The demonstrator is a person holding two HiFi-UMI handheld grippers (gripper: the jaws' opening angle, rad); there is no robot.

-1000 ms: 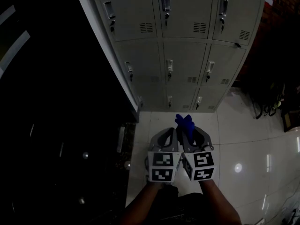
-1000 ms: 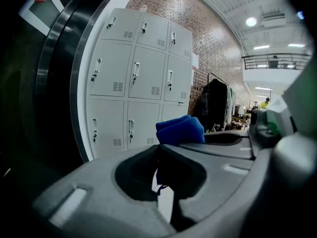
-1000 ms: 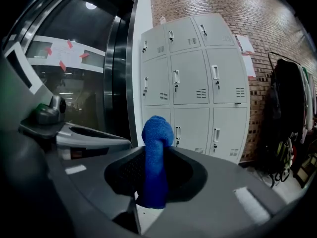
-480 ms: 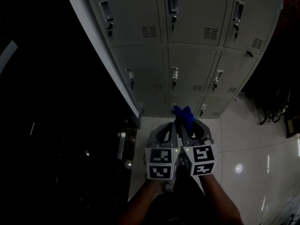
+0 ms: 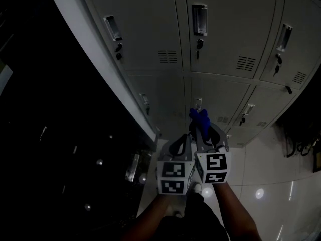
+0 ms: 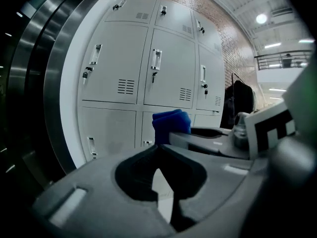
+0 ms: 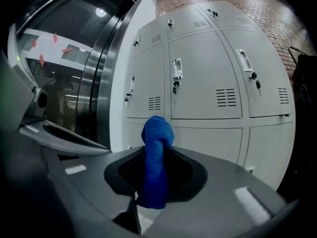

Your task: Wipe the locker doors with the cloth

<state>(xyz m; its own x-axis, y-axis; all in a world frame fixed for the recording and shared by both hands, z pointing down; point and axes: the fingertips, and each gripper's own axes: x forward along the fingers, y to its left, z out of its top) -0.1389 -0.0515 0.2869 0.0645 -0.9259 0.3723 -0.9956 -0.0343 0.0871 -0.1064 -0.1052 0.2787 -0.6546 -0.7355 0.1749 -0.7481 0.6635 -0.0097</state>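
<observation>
While the head view looks down, both tools sit side by side, short of the locker doors (image 5: pixel 225 29). In the left gripper view, the left hand-held gripper (image 6: pixel 158 148) is clenched on nothing. In the right gripper view, the right hand-held gripper (image 7: pixel 154 152) pinches the blue cloth (image 7: pixel 157 130). That loose upper end could, I reckon, snag a door handle (image 5: pixel 199 19) and pull free.

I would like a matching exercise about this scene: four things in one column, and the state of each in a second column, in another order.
Things
1. blue towelling cloth
2. left gripper
3. right gripper
4. grey metal locker doors

States
a. closed, with vent slits
b. jaws together, nothing between them
c. pinched, sticking out past the jaws
d. jaws shut on the cloth

Pairs: 1-c, 2-b, 3-d, 4-a
</observation>
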